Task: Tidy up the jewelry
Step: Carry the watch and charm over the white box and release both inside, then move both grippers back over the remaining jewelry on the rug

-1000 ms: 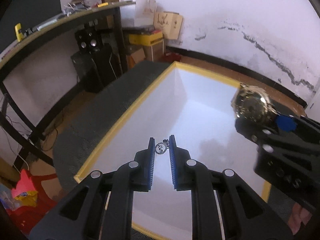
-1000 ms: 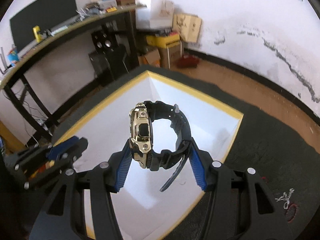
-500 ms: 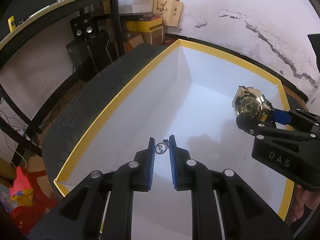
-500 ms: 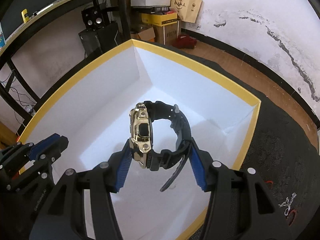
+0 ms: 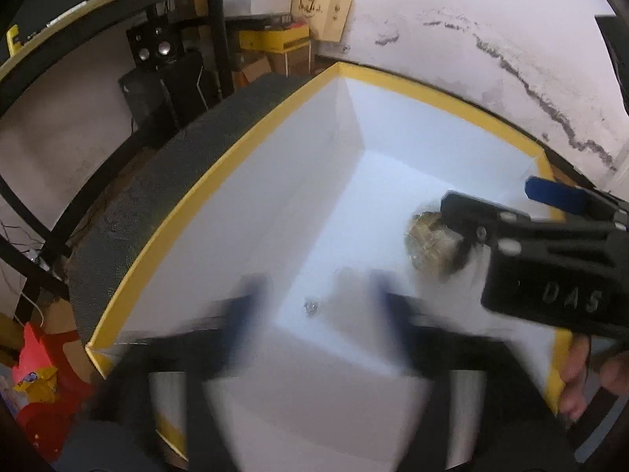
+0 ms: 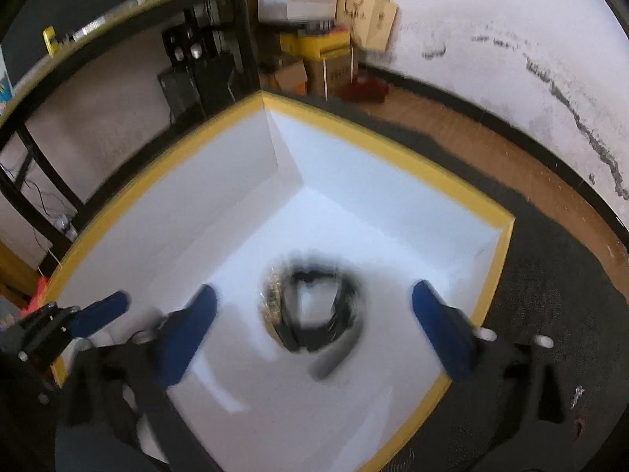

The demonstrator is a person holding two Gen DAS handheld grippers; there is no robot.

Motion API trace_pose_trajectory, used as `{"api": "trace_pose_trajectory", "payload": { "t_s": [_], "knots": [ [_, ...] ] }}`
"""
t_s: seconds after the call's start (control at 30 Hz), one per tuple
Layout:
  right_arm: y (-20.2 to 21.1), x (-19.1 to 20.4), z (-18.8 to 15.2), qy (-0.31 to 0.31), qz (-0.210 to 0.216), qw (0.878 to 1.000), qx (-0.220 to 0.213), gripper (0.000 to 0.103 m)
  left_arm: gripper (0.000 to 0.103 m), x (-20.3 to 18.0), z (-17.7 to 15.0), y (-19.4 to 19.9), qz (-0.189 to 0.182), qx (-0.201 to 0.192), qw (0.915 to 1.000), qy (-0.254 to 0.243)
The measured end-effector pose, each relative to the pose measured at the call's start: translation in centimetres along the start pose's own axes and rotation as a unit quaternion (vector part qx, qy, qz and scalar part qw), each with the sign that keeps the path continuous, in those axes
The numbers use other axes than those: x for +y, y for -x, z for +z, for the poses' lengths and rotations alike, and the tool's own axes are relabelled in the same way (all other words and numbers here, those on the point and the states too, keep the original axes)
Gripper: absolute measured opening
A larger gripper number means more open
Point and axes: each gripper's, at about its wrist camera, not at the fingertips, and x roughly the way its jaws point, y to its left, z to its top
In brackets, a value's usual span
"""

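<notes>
The gold-faced watch [image 6: 310,310] sits blurred at the frame's centre, loose inside the white yellow-rimmed box [image 6: 397,157], apparently just let go so it lands there. The right gripper [image 6: 314,314] is opening wide around it, pads clear. Lower centre in the left view, a small pendant [image 5: 310,307] lies on the box floor between the left gripper [image 5: 312,303]'s opening jaws, untouched.

Both wrist cameras look steeply down along their grippers, from close above, into the same white yellow-rimmed box [image 5: 251,145] [image 6: 393,149].
</notes>
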Motion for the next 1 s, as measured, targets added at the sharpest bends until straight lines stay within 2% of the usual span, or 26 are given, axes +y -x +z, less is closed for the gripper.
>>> {"api": "trace_pose_trajectory", "payload": {
  "t_s": [0.03, 0.1, 0.2, 0.43, 0.63, 0.73, 0.83, 1.0],
  "knots": [
    [0.3, 0.0, 0.3, 0.001, 0.001, 1.000, -0.001, 0.097, 0.092, -0.2, 0.0, 0.6, 0.004, -0.015, 0.9999, -0.002],
    [0.7, -0.1, 0.5, -0.001, 0.000, 1.000, -0.007, 0.097, 0.092, -0.5, 0.1, 1.4, 0.005, -0.027, 0.9996, -0.007],
    [1.3, 0.0, 0.8, 0.001, 0.003, 1.000, -0.009, 0.097, 0.092, -0.7, 0.1, 1.5, -0.011, -0.019, 0.9998, -0.004],
    [2.5, 0.6, 0.9, 0.009, -0.001, 1.000, -0.015, 0.097, 0.093, -0.5, 0.0, 1.9, -0.017, -0.018, 0.9997, 0.007],
    [5.8, -0.8, 0.3, -0.004, -0.008, 0.999, -0.041, 0.097, 0.093, -0.3, 0.0, 2.9, -0.021, -0.028, 0.9993, 0.012],
    [9.3, -2.7, -0.9, -0.019, -0.008, 0.998, -0.066, 0.097, 0.093, -0.9, -0.3, 4.3, -0.029, -0.045, 0.9985, 0.012],
    [13.4, -5.9, -3.4, -0.031, -0.026, 0.995, -0.092, 0.096, 0.093, -2.5, -0.6, 6.1, -0.034, -0.070, 0.9970, -0.004],
    [19.5, -13.8, -10.4, -0.071, -0.085, 0.987, -0.118, 0.097, 0.093, -7.3, -1.2, 8.9, -0.057, -0.103, 0.9920, -0.046]
  ]
}}
